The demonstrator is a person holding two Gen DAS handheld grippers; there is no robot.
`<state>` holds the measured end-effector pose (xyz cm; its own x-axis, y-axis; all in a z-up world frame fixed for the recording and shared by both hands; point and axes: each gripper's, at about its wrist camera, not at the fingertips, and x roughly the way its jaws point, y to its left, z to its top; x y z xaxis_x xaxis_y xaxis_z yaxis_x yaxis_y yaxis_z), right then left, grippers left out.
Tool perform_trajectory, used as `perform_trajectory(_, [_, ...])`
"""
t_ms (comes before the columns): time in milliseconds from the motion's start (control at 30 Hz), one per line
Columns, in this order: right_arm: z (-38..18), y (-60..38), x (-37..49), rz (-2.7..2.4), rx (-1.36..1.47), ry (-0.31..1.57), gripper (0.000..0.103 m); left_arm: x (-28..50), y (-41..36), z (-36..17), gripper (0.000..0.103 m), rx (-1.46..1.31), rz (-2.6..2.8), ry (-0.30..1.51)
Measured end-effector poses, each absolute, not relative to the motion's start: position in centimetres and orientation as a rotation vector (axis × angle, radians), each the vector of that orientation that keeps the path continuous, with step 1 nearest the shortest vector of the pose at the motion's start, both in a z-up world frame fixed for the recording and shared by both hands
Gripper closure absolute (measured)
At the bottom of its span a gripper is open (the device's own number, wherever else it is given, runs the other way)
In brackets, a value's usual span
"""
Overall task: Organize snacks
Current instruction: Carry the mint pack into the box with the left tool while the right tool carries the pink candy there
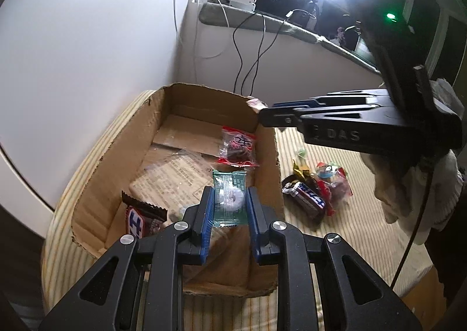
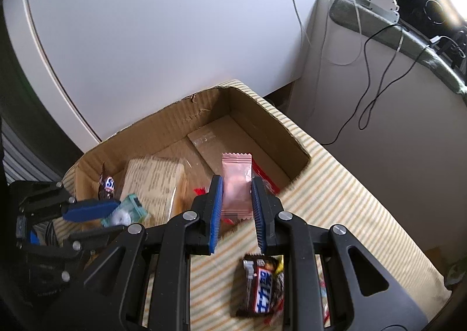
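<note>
We hold two sets of tongs over an open cardboard box (image 1: 265, 156) that sits on a striped surface. Our left tongs (image 1: 229, 208) are closed on a green packet (image 1: 229, 199) holding a white ring-shaped sweet; its long axis runs away from us along the fingers, over the box's inside. Our right tongs (image 2: 236, 202) are clamped on a pink packet (image 2: 235, 182), long axis likewise pointing forward, above the box's near wall. A chocolate bar (image 2: 262, 287) lies outside the box on the striped surface, lengthwise toward the box.
</note>
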<state>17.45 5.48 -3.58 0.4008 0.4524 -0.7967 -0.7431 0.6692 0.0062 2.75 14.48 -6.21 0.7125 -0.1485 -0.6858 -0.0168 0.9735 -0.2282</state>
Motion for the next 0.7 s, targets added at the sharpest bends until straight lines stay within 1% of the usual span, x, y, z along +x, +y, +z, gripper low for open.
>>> perform_trajectory(300, [-4.8, 7.6, 19.0, 0.796, -0.386, 0.896, 0.082, 3.2, 15.2, -6.6, 0.083, -0.237, -0.061, 0.789])
perform_trajectory(633, [-5.0, 7.8, 19.4, 0.796, -0.38, 0.9, 0.082, 3.3, 15.2, -6.7, 0.082, -0.238, -0.051, 0.793])
perform_trajectory(667, [-5.0, 7.8, 19.3, 0.794, -0.38, 0.9, 0.08, 3.3, 15.2, -6.7, 0.082, -0.237, -0.05, 0.792])
perform_trajectory(700, [-5.0, 7.7, 19.3, 0.796, -0.377, 0.901, 0.072, 3.2, 15.2, -6.7, 0.082, -0.236, -0.047, 0.792])
